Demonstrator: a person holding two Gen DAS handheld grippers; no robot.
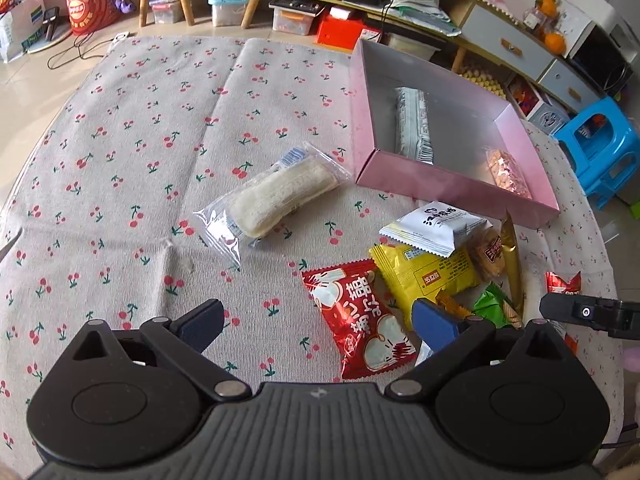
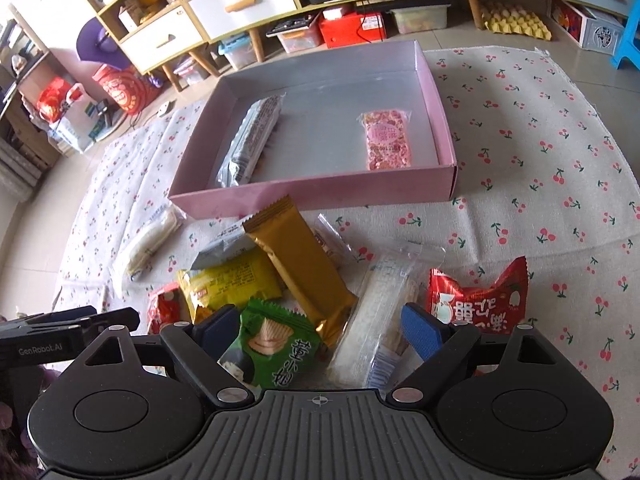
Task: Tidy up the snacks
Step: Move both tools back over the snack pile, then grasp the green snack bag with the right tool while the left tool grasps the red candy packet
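A pink box (image 1: 400, 176) (image 2: 320, 194) lies on the cherry-print cloth and holds a grey-white bar (image 1: 412, 124) (image 2: 250, 140) and a pink nougat bar (image 1: 508, 174) (image 2: 388, 140). Loose snacks lie in front of it: a clear-wrapped white cake (image 1: 276, 196) (image 2: 148, 242), a red pack (image 1: 360, 316), a yellow pack (image 1: 432, 272) (image 2: 232, 280), a white pack (image 1: 436, 226), a gold bar (image 2: 300, 268), a green pack (image 2: 268, 344), a clear rice-cracker pack (image 2: 380, 316) and another red pack (image 2: 480, 296). My left gripper (image 1: 320, 326) is open above the red pack. My right gripper (image 2: 320, 330) is open over the green pack and rice cracker.
Low cabinets with drawers (image 2: 224, 8), storage bins (image 1: 292, 16), a red box (image 2: 352, 28) and a blue stool (image 1: 600, 148) stand on the floor beyond the cloth. The right gripper's body (image 1: 588, 314) shows at the left view's right edge.
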